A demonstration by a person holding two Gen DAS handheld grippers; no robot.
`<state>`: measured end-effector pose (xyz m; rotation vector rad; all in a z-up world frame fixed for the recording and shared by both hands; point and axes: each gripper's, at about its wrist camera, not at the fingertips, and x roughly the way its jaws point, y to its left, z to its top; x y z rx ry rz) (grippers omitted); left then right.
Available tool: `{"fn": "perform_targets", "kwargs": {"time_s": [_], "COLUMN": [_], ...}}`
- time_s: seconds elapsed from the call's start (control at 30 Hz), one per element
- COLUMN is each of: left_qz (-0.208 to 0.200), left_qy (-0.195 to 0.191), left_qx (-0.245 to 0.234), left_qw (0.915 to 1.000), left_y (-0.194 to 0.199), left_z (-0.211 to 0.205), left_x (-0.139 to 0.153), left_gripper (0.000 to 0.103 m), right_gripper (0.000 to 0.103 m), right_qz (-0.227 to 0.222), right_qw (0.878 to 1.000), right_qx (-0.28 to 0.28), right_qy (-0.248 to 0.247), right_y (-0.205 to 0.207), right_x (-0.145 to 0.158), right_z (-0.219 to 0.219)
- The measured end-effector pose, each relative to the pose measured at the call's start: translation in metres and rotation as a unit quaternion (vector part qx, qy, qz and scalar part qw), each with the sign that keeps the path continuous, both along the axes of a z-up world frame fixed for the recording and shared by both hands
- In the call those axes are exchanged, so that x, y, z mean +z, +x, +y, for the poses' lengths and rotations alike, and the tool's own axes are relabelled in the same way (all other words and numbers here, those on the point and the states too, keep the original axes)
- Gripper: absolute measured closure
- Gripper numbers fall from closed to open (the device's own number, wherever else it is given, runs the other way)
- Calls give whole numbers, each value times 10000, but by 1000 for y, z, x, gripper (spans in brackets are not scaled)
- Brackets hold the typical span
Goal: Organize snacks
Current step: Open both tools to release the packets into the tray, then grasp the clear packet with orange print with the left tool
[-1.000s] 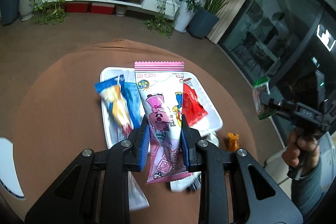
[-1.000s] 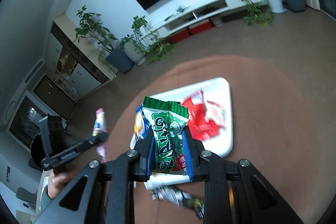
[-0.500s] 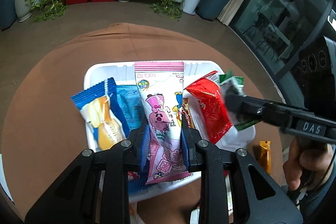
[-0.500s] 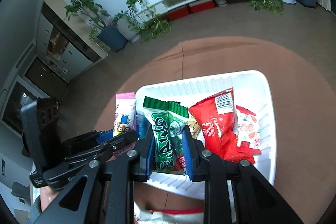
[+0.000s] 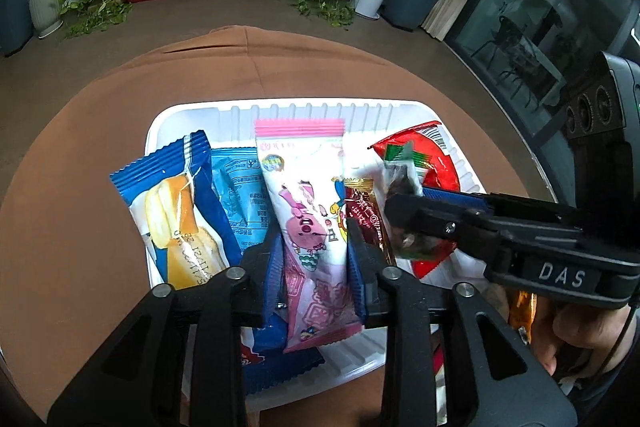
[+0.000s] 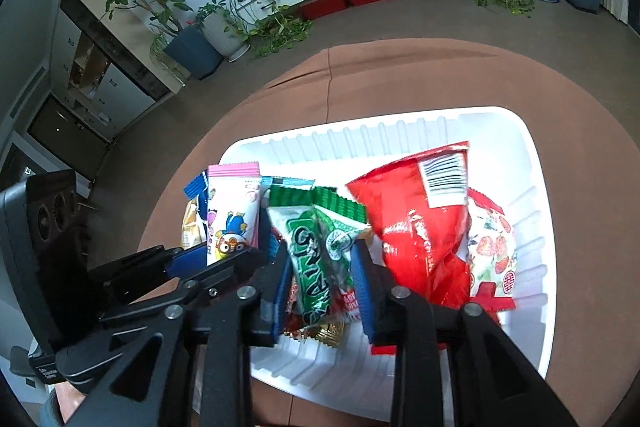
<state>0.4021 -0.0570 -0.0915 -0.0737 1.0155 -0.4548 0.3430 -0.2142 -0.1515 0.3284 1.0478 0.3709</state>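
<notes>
- Both claws have just been opening over the white tray (image 5: 188, 117): your left claw (image 5: 316, 259) stands apart around the pink packet (image 5: 308, 203), your right claw (image 6: 320, 279) apart around the green packet (image 6: 316, 259).
- Each packet, carried above the tray a second ago, now looks released into it.
- Pink packet: flat, glossy, cartoon-printed, at the tray's middle.
- Green packet: crinkled, beside the red bag (image 6: 420, 219).

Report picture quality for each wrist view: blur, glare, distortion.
Left wrist view: strong fisheye bending, dark corners; the green packet is motion-blurred, the pink packet is sharp. Right wrist view: same bending; the white tray rim is overexposed, and the red bag shows glare streaks.
</notes>
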Motion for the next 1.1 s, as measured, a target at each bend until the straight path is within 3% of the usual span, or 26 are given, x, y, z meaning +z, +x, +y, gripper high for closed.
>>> {"fn": "perform_targets", "kwargs": {"time_s": [0.17,0.37,0.4,0.53,0.6,0.63,0.73,0.9,1.1], "left_qz": [-70,-195,-222,-409,-533,-585,-668,-906,-628], "left_qy": [-25,-61,-74,-138,-138,-123,-66,175,450], "left_qx": [53,23,24,90,133,176,300,500,743], "left_qw": [10000,9998,9997,9990,9984,9981,9973,9945,9942], "left_y": [4,2,-4,-38,-52,-59,-83,-133,-180], "left_z": [2,1,2,9,17,23,40,70,90], "left_x": [-1,8,11,39,51,56,66,67,34], "left_gripper": [54,53,49,25,6,3,0,0,0], "right_gripper": [63,63,62,41,29,22,13,10,8], "right_qz": [-92,-238,-276,-497,-658,-712,-932,-1117,-987], "right_qw": [9999,9997,9996,9986,9973,9967,9935,9891,9862], "right_qx": [-52,-58,-59,-169,-306,-359,-567,-747,-1049], "right_qy": [-34,-52,-58,-6,101,151,313,597,820], "right_y": [-2,-13,-16,-32,-44,-48,-72,-119,-189], "right_x": [6,16,18,35,47,52,67,73,46], "right_z": [-1,-4,-4,-12,-21,-24,-40,-62,-82]}}
